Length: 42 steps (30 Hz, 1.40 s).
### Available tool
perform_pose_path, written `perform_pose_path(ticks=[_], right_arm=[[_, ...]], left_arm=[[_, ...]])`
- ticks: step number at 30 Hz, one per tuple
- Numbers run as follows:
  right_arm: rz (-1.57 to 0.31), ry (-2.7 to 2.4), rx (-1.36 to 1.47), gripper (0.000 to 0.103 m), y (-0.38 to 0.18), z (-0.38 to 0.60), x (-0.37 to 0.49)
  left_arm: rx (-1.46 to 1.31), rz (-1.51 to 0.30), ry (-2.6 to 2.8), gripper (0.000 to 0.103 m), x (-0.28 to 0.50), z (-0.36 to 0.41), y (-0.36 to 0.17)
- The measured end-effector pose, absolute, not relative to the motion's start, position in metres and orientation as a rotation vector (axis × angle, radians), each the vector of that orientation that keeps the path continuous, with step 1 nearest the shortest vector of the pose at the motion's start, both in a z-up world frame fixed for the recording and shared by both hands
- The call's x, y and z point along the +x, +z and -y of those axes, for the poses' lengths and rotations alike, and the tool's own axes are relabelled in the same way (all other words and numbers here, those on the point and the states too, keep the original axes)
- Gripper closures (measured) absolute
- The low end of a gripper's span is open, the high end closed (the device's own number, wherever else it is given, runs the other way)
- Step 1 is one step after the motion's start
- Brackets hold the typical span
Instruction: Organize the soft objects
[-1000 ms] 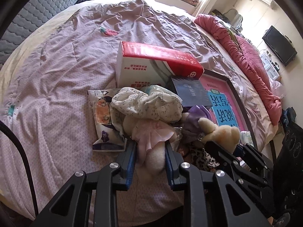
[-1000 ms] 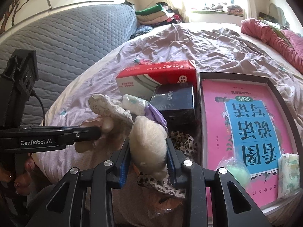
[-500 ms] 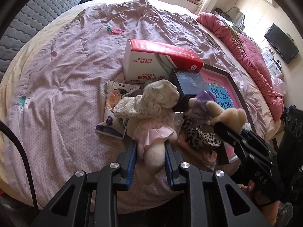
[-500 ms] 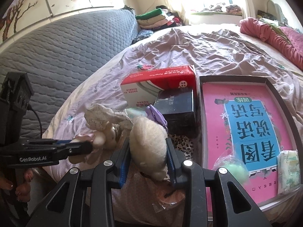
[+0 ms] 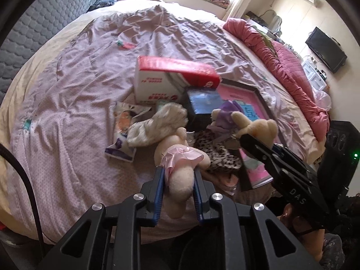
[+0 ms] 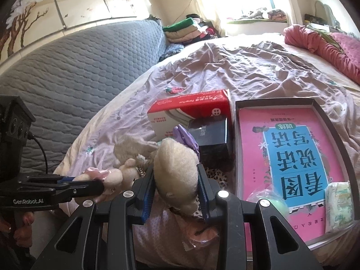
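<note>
A cream plush in a pink skirt [image 5: 180, 157], with long floppy white ears [image 5: 157, 123], hangs above the bed's near edge. My left gripper [image 5: 178, 172] has its jaws closing on the plush's lower body, pads pressed against it. The right wrist view shows that left gripper [image 6: 99, 183] from the side with the skirted plush [image 6: 112, 176] in it. My right gripper [image 6: 175, 168] is shut on a second cream plush [image 6: 175, 164] that wears a purple bow [image 6: 186, 137]. In the left wrist view this plush [image 5: 254, 128] is at the right, beside the other.
On the lilac bedsheet lie a red-and-white tissue box [image 5: 171, 78], a dark box [image 5: 202, 103], a snack packet [image 5: 122, 130] and leopard cloth [image 5: 213, 150]. A dark tray [image 6: 326, 117] holds a pink book [image 6: 292, 153], a bagged green ball [image 6: 274, 204] and a tissue pack [image 6: 339, 204].
Both grippers have risen a little with their plush toys. The skirted plush has come up off the pile, its white ears trailing behind.
</note>
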State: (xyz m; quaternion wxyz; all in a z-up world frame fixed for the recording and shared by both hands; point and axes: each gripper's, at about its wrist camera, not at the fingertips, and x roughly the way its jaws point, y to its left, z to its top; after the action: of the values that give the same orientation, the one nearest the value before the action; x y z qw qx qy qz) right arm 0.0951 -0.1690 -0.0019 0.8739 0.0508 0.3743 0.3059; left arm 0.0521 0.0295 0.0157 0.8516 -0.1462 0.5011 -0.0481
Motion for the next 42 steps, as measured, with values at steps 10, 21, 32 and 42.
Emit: perform_pose_path(ticks=[10, 21, 32, 42], right_arm=[[-0.753, 0.630, 0.136, 0.068, 0.009, 0.183, 0.094], [-0.714, 0.607, 0.147, 0.068, 0.026, 0.197, 0.090], [-0.666, 0.546, 0.139, 0.068, 0.042, 0.221, 0.088], [-0.616, 0.460, 0.163, 0.068, 0.058, 0.262, 0.091]], left_arm=[[-0.276, -1.006, -0.128, 0.079, 0.051, -0.007, 0.037], [-0.231, -0.955, -0.146, 0.080, 0.058, 0.018, 0.057], [-0.190, -0.917, -0.174, 0.080, 0.068, 0.050, 0.070], [-0.174, -0.876, -0.201, 0.080, 0.079, 0.076, 0.077]])
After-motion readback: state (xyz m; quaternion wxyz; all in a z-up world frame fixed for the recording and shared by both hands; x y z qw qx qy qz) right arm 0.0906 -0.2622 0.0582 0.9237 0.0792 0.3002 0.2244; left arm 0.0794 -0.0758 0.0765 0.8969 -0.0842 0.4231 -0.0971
